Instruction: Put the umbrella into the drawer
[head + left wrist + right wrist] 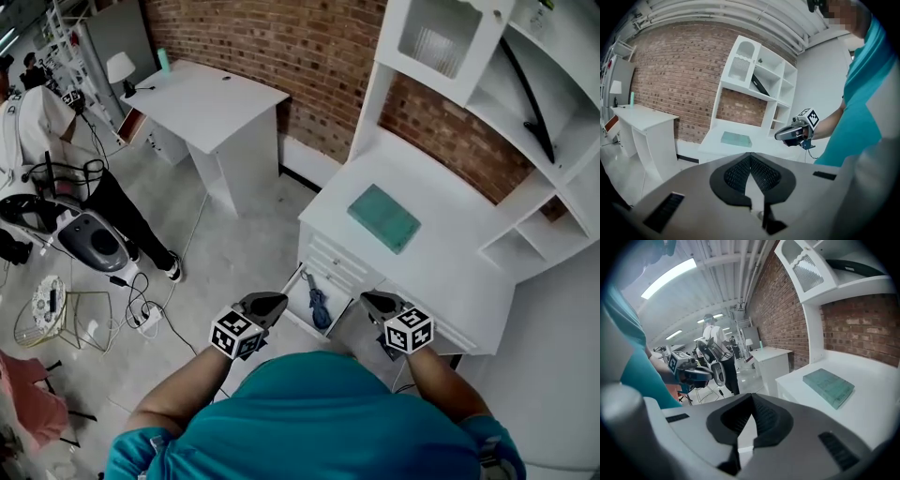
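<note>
A folded blue umbrella (317, 302) lies inside the open top drawer (298, 286) at the front left of the white cabinet desk (450, 258). My left gripper (278, 301) hovers just left of the drawer, close to my body, shut with nothing in it; in its own view the pads (740, 171) meet at the tip. My right gripper (371, 300) hovers just right of the drawer, also shut and empty. Each gripper shows in the other's view: the right gripper (786, 135) and the left gripper (701, 374). The umbrella and drawer are hidden in both gripper views.
A teal book (384, 217) lies on the desk top. White shelves (553, 141) above hold a long black object (527, 89). A second white desk (211, 98) stands back left. A person (56, 122), a wire stand (80, 314) and cables (141, 309) occupy the floor at left.
</note>
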Motion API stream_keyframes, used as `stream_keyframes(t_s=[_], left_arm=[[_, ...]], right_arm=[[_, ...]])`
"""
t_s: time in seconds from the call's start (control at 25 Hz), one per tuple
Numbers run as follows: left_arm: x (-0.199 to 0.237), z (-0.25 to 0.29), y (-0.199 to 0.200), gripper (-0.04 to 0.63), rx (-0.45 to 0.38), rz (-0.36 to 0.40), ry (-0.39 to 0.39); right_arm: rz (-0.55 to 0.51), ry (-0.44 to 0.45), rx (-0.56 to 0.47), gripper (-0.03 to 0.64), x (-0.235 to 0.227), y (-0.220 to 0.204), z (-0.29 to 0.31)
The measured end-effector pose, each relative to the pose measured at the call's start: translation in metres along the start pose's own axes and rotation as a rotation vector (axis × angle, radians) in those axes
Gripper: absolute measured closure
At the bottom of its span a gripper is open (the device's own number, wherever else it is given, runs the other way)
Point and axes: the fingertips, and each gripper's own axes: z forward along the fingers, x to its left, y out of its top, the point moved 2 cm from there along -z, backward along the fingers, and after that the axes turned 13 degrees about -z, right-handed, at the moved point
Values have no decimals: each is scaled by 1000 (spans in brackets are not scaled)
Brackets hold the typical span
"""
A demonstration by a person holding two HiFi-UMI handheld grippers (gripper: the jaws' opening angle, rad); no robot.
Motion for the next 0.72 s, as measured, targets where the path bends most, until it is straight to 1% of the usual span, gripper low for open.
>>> stream_keyframes(t_s=[0.08, 0.2, 0.28, 0.36, 0.44, 0.56, 0.72], left_arm=[[-3, 10, 0, 580, -23, -15, 30], [-10, 20, -1, 580, -64, -72, 87], [-17, 23, 1, 580, -78, -83, 105], [-20, 25, 1, 580, -78, -93, 118], [-21, 26, -1, 580, -79, -120, 126], [-21, 24, -4, 580, -70, -112, 122], [-18, 17, -6, 580, -62, -95, 122]], right_arm=[[-23, 30, 8, 594, -11, -6, -5], [-67, 87, 37, 594, -21, -16, -13], [-88, 117, 39, 594, -26, -14, -15], [-91, 133, 33, 595, -30, -13, -12], [-66, 138, 26, 594, -32, -16, -8], [-43, 147, 26, 595, -28, -18, 1], [-39, 159, 18, 595, -16, -14, 8]])
